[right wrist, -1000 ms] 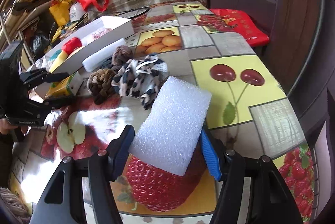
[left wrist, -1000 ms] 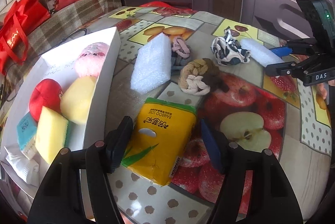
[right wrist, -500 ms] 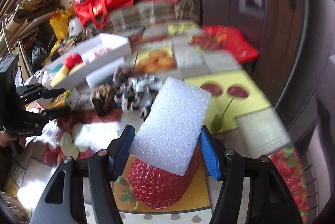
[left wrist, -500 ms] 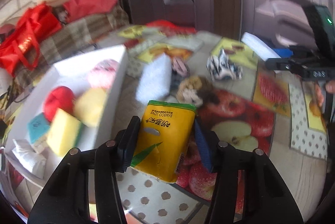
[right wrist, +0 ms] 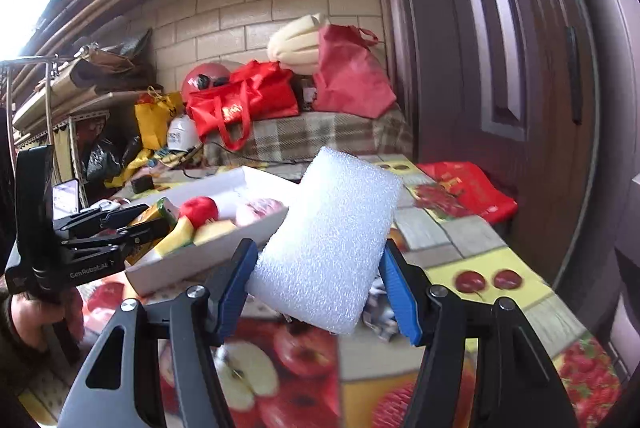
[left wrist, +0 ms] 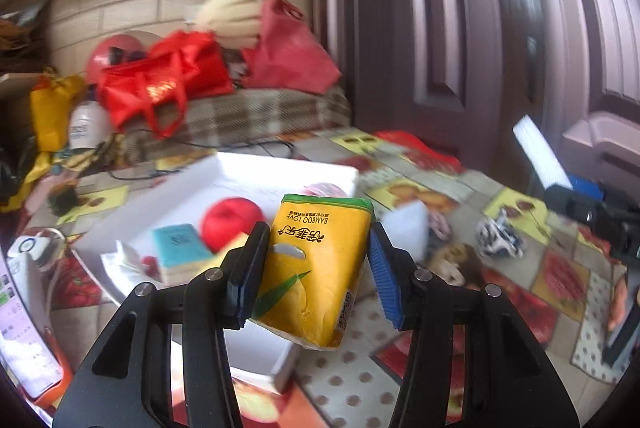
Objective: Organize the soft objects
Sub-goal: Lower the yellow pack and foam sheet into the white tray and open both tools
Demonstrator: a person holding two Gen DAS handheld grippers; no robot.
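Observation:
My left gripper (left wrist: 316, 268) is shut on a yellow tissue pack (left wrist: 316, 268) and holds it in the air beside the white box (left wrist: 280, 172). It also shows in the right wrist view (right wrist: 120, 228) by the box's near end. My right gripper (right wrist: 320, 280) is shut on a white foam pad (right wrist: 332, 244), lifted above the table; in the left wrist view the pad (left wrist: 540, 156) shows at the right. The box (right wrist: 212, 256) holds a red ball (left wrist: 230, 222), a pink soft toy (right wrist: 260, 210), yellow sponges (right wrist: 212, 230) and a teal packet (left wrist: 176, 244).
On the fruit-print tablecloth (left wrist: 520, 292) lie another white foam pad (left wrist: 404, 228), a black-and-white scrunchie (left wrist: 498, 242), a pink one (left wrist: 438, 224) and a tan-brown one (left wrist: 452, 264). Red bags (right wrist: 240, 100) sit on a plaid seat behind. A dark door (right wrist: 500, 68) stands at the right.
Both grippers have risen from the table with their loads. The left one closed on the tissue pack and carried it left toward the box. The right one lifted the foam pad.

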